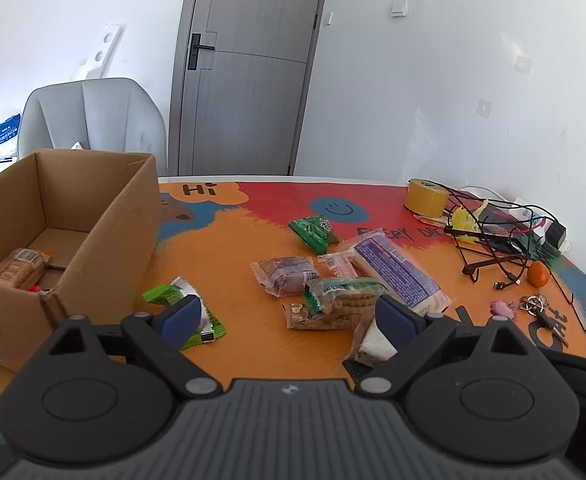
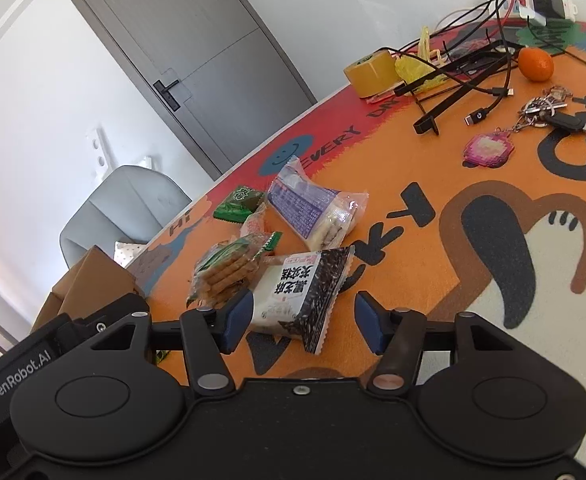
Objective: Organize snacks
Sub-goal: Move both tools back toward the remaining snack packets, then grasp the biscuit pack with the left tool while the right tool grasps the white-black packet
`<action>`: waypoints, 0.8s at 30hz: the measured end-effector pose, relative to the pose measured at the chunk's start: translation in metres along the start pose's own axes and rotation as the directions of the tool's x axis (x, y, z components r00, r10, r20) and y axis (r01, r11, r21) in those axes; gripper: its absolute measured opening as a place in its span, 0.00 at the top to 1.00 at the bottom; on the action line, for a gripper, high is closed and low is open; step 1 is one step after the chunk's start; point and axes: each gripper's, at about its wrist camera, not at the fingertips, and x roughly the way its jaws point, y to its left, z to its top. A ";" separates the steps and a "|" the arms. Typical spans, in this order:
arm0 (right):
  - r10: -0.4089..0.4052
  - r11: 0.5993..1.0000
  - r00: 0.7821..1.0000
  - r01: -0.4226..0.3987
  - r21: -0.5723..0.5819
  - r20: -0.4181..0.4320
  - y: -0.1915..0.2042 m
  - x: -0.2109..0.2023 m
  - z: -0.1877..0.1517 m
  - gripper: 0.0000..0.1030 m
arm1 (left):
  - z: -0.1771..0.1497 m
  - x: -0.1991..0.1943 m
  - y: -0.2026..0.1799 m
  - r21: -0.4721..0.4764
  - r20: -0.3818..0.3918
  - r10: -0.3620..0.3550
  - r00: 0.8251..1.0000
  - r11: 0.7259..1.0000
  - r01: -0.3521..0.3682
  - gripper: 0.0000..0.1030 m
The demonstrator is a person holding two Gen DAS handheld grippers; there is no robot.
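Observation:
Several snack packets lie on the colourful table mat (image 1: 233, 264). My left gripper (image 1: 289, 320) stands open above them, with a green packet (image 1: 185, 308) by its left finger and a white packet (image 1: 373, 344) by its right finger. A biscuit packet (image 1: 345, 296), a brown bun packet (image 1: 287, 276) and a long blue-labelled packet (image 1: 397, 272) lie just ahead. The cardboard box (image 1: 93, 216) at the left holds one biscuit packet (image 1: 17, 266). My right gripper (image 2: 303, 320) is open around a black-and-white packet (image 2: 301, 296); a gap shows at its right pad.
At the table's far right lie a tape roll (image 1: 427, 198), tangled cables (image 1: 493, 236), a tangerine (image 1: 537, 273) and keys (image 1: 533, 304). A grey chair (image 1: 93, 120) stands behind the box, with a door (image 1: 249, 68) beyond. The other gripper's body (image 2: 25, 364) sits left of mine.

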 end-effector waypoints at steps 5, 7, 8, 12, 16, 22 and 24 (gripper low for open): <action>0.023 0.999 0.999 -0.021 0.046 -0.026 -0.007 0.012 0.003 0.72 | 0.003 0.009 -0.003 0.015 -0.007 0.008 1.000 1.000 -0.008 0.09; 0.035 0.998 0.999 -0.034 0.056 -0.019 -0.010 0.011 0.003 0.80 | 0.004 0.013 -0.006 0.023 -0.011 0.012 1.000 1.000 -0.012 0.09; 0.041 0.998 0.999 -0.040 0.058 -0.014 -0.011 0.009 0.004 0.81 | 0.004 0.015 -0.008 0.028 -0.012 0.011 1.000 1.000 -0.011 0.09; 0.045 0.997 0.999 -0.046 0.060 0.009 -0.018 0.002 0.007 0.85 | 0.002 0.022 -0.020 0.061 -0.011 -0.005 1.000 0.998 0.006 0.09; 0.039 0.996 0.999 -0.040 0.078 0.020 -0.027 -0.004 0.011 0.85 | 0.001 0.031 -0.031 0.073 -0.030 -0.018 0.999 0.997 0.020 0.09; 0.003 0.995 0.999 -0.008 0.103 0.054 -0.046 -0.018 0.018 0.85 | -0.002 0.043 -0.047 0.114 -0.034 -0.026 0.999 0.993 0.029 0.09; -0.013 0.994 0.998 0.005 0.112 0.068 -0.052 -0.024 0.020 0.86 | -0.002 0.048 -0.051 0.116 -0.044 -0.021 0.999 0.993 0.026 0.09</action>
